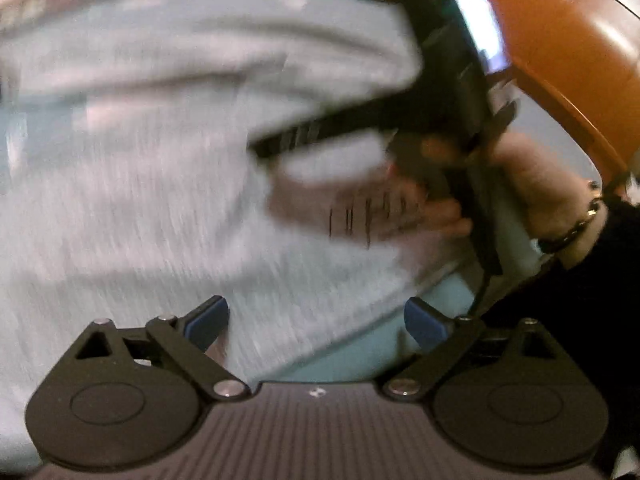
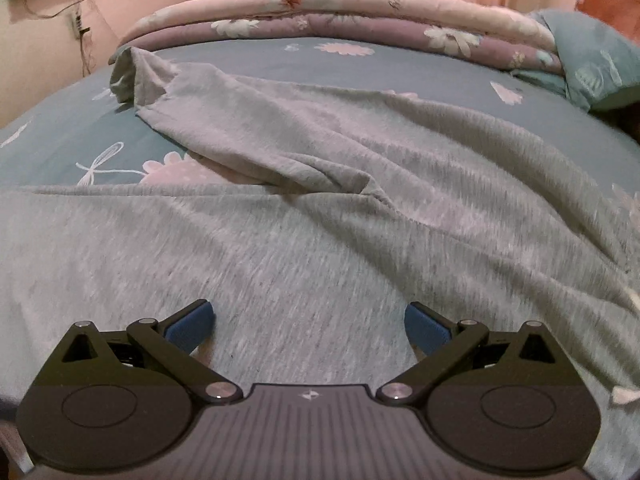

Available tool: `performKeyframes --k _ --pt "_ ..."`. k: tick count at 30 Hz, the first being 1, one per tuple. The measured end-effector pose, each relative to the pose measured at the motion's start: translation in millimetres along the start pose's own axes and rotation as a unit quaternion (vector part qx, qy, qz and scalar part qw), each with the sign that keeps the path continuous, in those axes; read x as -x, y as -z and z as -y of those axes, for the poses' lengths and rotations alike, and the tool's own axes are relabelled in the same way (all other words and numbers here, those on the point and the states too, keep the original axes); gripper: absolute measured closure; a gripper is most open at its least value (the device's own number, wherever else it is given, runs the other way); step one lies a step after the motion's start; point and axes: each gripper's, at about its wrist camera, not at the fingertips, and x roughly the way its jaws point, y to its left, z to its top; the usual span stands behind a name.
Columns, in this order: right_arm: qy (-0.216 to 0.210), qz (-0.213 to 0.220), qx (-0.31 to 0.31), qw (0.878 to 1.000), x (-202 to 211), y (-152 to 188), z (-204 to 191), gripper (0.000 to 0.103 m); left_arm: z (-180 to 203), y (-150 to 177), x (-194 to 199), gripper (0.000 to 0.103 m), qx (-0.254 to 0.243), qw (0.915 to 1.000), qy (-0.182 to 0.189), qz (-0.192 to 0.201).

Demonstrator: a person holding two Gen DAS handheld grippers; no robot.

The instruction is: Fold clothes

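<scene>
A grey garment (image 2: 320, 208) lies spread over a teal flowered bedsheet (image 2: 60, 132), one sleeve trailing to the upper left of the frame. A folded quilt (image 2: 340, 20) borders the top edge. The right gripper (image 2: 310, 326) hangs over the cloth, fingers spread, grasping nothing. In the blurred left view, the left gripper (image 1: 316, 322) is likewise released above the grey fabric.

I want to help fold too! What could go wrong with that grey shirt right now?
Both tools are open above the grey shirt, holding nothing, so a grab may catch only a wrinkle. The sleeve lies bunched and twisted, so a fold could trap creases. The left tool and right tool look close together and might bump.
</scene>
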Motion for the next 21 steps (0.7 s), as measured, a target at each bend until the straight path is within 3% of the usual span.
performKeyframes --k 7,13,21 --pt "0.005 -0.001 -0.004 1.0 -2 -1 -3 0.0 12 17 6 0.006 -0.012 0.9999 0.0 0.0" --pt "-0.002 0.005 0.001 1.0 6 0 -1 0.0 12 1 18 0.006 -0.022 0.9982 0.018 0.052" --pt "-0.004 0.038 -0.012 0.999 22 -5 6 0.0 1 -15 -22 0.003 -0.005 0.9984 0.037 0.043"
